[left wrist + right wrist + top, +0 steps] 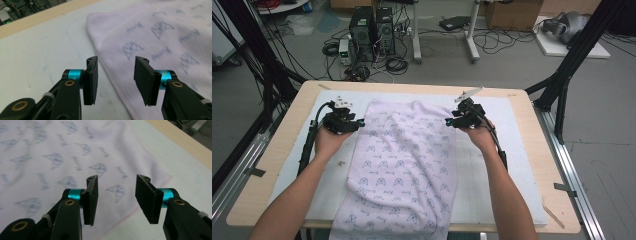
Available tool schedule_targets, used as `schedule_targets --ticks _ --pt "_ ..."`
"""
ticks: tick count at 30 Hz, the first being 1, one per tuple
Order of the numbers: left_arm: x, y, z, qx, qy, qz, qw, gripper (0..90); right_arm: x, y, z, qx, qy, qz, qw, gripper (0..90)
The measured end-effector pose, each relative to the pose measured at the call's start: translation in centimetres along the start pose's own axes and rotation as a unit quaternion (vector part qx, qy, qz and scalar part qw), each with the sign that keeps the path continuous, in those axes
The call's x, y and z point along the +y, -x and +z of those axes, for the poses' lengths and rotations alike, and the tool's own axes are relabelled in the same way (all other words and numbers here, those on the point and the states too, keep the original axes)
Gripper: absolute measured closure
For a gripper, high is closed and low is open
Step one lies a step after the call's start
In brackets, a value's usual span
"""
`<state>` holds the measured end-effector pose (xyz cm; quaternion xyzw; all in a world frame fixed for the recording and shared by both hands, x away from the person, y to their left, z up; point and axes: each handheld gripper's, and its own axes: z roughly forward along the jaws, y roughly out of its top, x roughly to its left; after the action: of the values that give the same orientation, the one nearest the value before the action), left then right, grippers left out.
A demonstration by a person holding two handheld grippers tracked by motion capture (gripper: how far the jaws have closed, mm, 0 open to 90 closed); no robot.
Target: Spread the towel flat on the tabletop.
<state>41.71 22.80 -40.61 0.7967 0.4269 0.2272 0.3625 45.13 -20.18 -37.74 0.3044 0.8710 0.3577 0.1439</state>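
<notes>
A pale lilac towel [404, 165] with a small blue print lies spread along the middle of the white mat [507, 130], its near end hanging over the table's front edge. My left gripper [360, 123] hovers at the towel's far left corner, open, with the towel's hem [117, 82] lying below the gap between its pads. My right gripper [449, 122] hovers at the far right corner, also open, above the towel's printed cloth [117, 191]. Neither pair of pads touches the cloth.
The mat covers a light wooden table [277, 150]. Beyond the far edge the floor holds computer towers [372, 32], tangled cables and a white desk frame [444, 30]. Black frame posts [572, 60] stand at both sides.
</notes>
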Motion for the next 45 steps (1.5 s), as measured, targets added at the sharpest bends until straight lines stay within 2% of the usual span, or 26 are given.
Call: schedule_targets --ticks 2,7,8,10,11,12,14,15,16,17,20,21,23,28,31,33,34,37,39,42,44,45 --pt "-0.7 0.6 -0.9 -0.006 0.008 0.007 0.9999 52.7 -0.5 -1.3 -0.4 0.021 0.012 -0.004 0.9997 52.3" --pt "-2.6 2.2 -3.2 -0.036 0.018 0.026 0.9988 52.2 -2.3 -4.5 -1.5 0.052 0.035 -0.012 0.9980 51.7" --pt "-3.0 2.7 -3.7 -0.046 0.012 0.029 0.9985 52.1 -2.6 -5.0 -1.7 0.055 0.032 -0.014 0.9979 51.7" --pt "-3.9 3.5 -4.3 -0.055 0.009 0.048 0.9973 51.3 -3.8 -6.2 -2.1 0.057 0.031 -0.020 0.9977 51.7" --pt "-4.3 3.8 -4.4 -0.061 0.000 0.049 0.9970 51.4 -4.4 -6.6 -2.2 0.059 0.024 -0.026 0.9976 51.9" --pt "-4.7 4.0 -4.4 -0.068 -0.010 0.052 0.9963 51.8 -4.9 -7.0 -2.2 0.052 0.014 -0.032 0.9981 52.4" --pt "-5.9 4.4 -4.0 -0.069 -0.031 0.058 0.9955 54.1 -6.1 -7.3 -2.0 0.050 -0.005 -0.029 0.9983 52.7" --pt "-6.4 4.5 -3.7 -0.076 -0.045 0.056 0.9945 56.7 -6.6 -7.3 -1.8 0.047 -0.016 -0.026 0.9984 52.8" --pt "-6.9 4.5 -3.6 -0.076 -0.042 0.056 0.9947 61.1 -7.2 -7.4 -1.6 0.046 -0.014 -0.024 0.9986 54.1" --pt "-7.2 4.5 -3.7 -0.073 -0.028 0.051 0.9957 62.1 -7.6 -7.3 -1.4 0.048 -0.015 -0.018 0.9986 54.7" --pt "-7.3 4.2 -4.0 -0.063 -0.027 0.052 0.9963 81.7 -8.4 -7.4 -0.7 0.040 -0.037 -0.015 0.9984 58.5" --pt "-7.3 4.2 -4.1 -0.071 -0.029 0.053 0.9957 86.1 -8.5 -7.4 -0.6 0.041 -0.040 -0.015 0.9982 59.1" --pt "-7.4 4.5 -4.3 -0.062 -0.031 0.068 0.9953 87.9 -8.8 -7.3 -0.7 0.041 -0.032 -0.008 0.9986 61.2" --pt "-7.4 4.5 -4.6 -0.057 -0.030 0.070 0.9955 88.0 -9.5 -7.2 -1.5 0.044 -0.033 -0.006 0.9985 72.9" --pt "-7.3 4.7 -5.1 -0.065 -0.021 0.068 0.9953 86.1 -9.9 -7.1 -1.9 0.044 -0.031 0.001 0.9986 71.5" --pt "-7.3 4.8 -5.8 -0.070 -0.006 0.063 0.9955 72.1 -9.8 -7.5 -2.2 0.050 -0.030 -0.011 0.9982 69.2" --pt "-7.3 4.9 -6.2 -0.073 0.001 0.063 0.9953 68.3 -9.8 -7.9 -2.5 0.056 -0.021 -0.017 0.9981 68.9" --pt "-7.6 5.5 -7.4 -0.089 0.016 0.065 0.9938 62.6 -9.8 -9.2 -3.5 0.077 0.004 -0.020 0.9968 66.4" --pt "-7.9 6.1 -8.1 -0.106 0.021 0.067 0.9919 59.0 -9.9 -10.2 -4.1 0.096 0.015 -0.025 0.9949 63.9" --pt "-8.6 6.9 -8.2 -0.128 0.012 0.082 0.9883 55.2 -10.4 -11.5 -4.7 0.117 0.020 -0.031 0.9924 59.0" --pt "-9.2 7.1 -7.6 -0.127 -0.010 0.093 0.9875 55.9 -10.8 -12.3 -4.5 0.123 0.005 -0.040 0.9916 57.2" --pt "-9.5 7.2 -7.2 -0.131 -0.021 0.096 0.9865 58.7 -11.1 -12.6 -4.3 0.118 -0.005 -0.050 0.9918 57.5"
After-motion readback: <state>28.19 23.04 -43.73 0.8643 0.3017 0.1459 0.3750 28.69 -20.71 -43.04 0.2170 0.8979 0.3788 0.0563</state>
